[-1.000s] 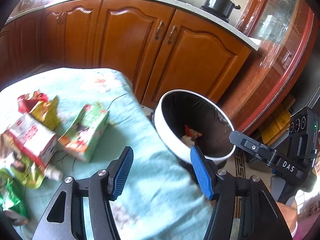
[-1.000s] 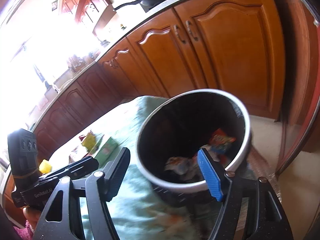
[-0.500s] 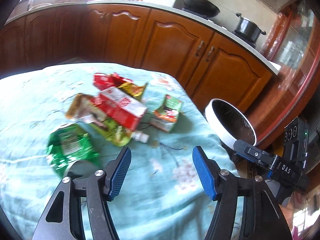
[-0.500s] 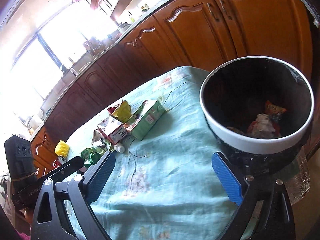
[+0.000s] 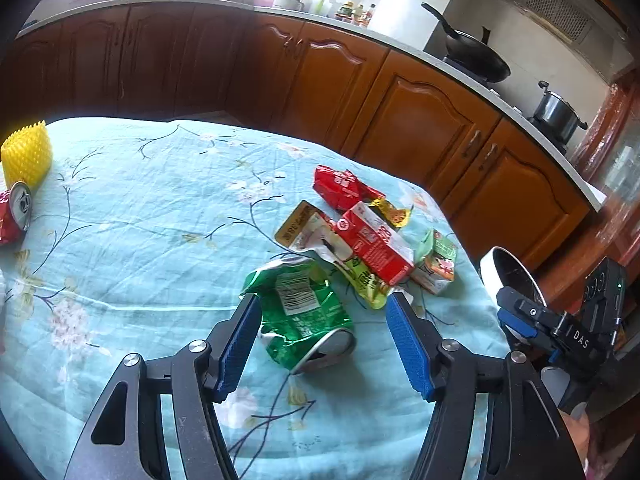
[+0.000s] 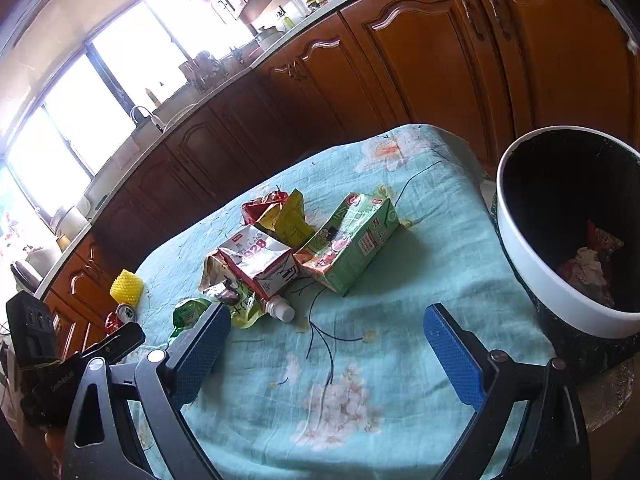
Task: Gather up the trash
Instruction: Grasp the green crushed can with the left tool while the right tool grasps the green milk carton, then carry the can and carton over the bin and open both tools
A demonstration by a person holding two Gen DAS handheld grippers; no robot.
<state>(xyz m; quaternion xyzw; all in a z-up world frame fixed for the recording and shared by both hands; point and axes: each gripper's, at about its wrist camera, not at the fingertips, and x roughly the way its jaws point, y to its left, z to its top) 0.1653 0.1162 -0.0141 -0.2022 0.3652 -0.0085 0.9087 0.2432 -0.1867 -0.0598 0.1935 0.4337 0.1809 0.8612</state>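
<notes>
A pile of trash lies on the light-blue flowered tablecloth point(image 5: 140, 220). A crumpled green snack bag point(image 5: 298, 312) lies between the blue pads of my open left gripper point(image 5: 320, 332). Behind it are a red-and-white carton point(image 5: 376, 244), a red wrapper point(image 5: 340, 188) and a green juice carton point(image 5: 438, 264). In the right wrist view my right gripper point(image 6: 324, 340) is open and empty above the cloth, short of the red-and-white carton point(image 6: 260, 264) and the green carton point(image 6: 348, 240). The white-rimmed black trash bin point(image 6: 536, 264) stands at the table's right edge with wrappers inside.
A yellow foam net point(image 5: 26, 156) and a red drink can point(image 5: 14, 212) lie at the table's far left. A small white bottle cap point(image 6: 282, 310) lies near the pile. Wooden kitchen cabinets point(image 5: 400, 112) run behind the table, with a wok and pot on the counter.
Both grippers have swung left, away from the bin and over the table. My left gripper has closed in on the green snack bag, which now sits between its pads.
</notes>
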